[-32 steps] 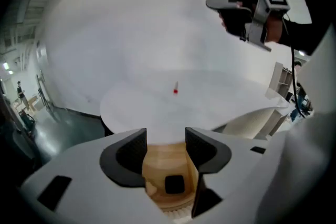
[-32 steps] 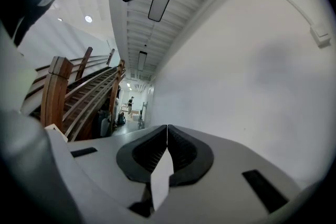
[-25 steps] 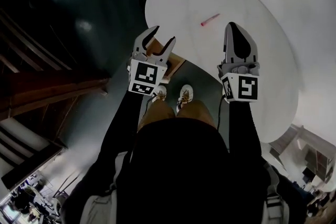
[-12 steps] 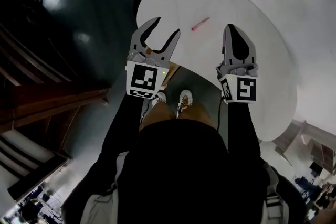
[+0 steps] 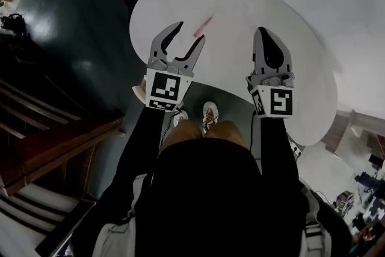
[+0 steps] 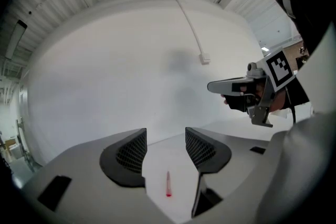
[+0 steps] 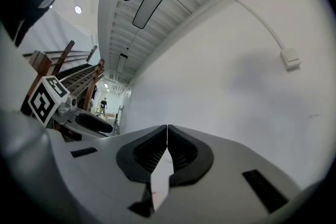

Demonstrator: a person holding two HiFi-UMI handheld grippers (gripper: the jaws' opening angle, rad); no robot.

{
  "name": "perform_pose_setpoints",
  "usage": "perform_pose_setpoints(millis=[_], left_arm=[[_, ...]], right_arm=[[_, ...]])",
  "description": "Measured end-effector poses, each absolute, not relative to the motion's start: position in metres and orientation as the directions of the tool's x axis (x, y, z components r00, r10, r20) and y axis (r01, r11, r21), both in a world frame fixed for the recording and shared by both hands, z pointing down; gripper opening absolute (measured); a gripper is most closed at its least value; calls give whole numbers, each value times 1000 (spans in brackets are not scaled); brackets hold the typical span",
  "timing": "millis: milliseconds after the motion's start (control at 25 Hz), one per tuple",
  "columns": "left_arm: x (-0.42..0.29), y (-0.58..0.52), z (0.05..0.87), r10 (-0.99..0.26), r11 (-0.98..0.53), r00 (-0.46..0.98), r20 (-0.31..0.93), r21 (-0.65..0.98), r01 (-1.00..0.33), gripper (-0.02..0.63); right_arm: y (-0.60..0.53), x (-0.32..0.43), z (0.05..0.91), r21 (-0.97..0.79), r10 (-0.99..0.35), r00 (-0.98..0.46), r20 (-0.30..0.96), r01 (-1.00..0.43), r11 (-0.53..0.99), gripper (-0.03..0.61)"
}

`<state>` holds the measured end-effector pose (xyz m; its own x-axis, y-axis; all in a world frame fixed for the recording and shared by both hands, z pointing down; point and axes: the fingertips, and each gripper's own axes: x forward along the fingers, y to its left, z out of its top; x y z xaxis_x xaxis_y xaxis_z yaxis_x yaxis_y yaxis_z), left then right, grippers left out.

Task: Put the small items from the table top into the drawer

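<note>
Pink stick-like item (image 5: pixel 203 26) lies on the white table (image 5: pixel 240 3), at 12 o'clock just ahead of the left gripper (image 5: pixel 188 34) | left fingers spread, gripping nothing | right gripper (image 5: pixel 266 34) at its 3 o'clock, fingers clenched, empty | drawer not in sight | progress: item not yet picked up, stowing all left to do

A single slim pink stick (image 5: pixel 203 26) lay flat on the white, rounded table top (image 5: pixel 246 3) at the upper centre of my head view. It slanted from lower left to upper right, well in from the rim. In my left gripper view I saw it at lower centre, pointing away from the lens, its redder end nearest and its paler end farther off.
</note>
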<state>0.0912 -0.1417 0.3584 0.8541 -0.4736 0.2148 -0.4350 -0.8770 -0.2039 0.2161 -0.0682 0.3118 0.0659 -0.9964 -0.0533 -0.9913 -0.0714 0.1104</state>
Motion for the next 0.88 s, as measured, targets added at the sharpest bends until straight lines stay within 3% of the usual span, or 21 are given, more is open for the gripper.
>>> perform_pose_setpoints(millis=[200,440,720,800,840,880], left_arm=[[120,-171,421,-359,-933,864,354,-145,-329,244],[148,-206,553,-199,-976,742,640,-60,-209,244],[145,-223,640,-108,-972,588,802,40,-233,240],[148,-216,642,-77,-977,583,809,55,-205,177],[150,-210,642,-65,-983,580,812,50,-179,60],[152,-205,643,-63,-986,578,814,39,-162,55]], right_arm=[[-59,227,315,122,-992,122,-37,-985,-126,28],[-29,247,326,138,-977,211,7,-968,-208,28],[6,278,334,149,-951,307,41,-943,-298,28],[12,283,336,149,-945,323,45,-938,-313,28],[14,284,337,149,-944,328,47,-936,-318,27],[16,285,338,148,-943,330,47,-936,-320,28]])
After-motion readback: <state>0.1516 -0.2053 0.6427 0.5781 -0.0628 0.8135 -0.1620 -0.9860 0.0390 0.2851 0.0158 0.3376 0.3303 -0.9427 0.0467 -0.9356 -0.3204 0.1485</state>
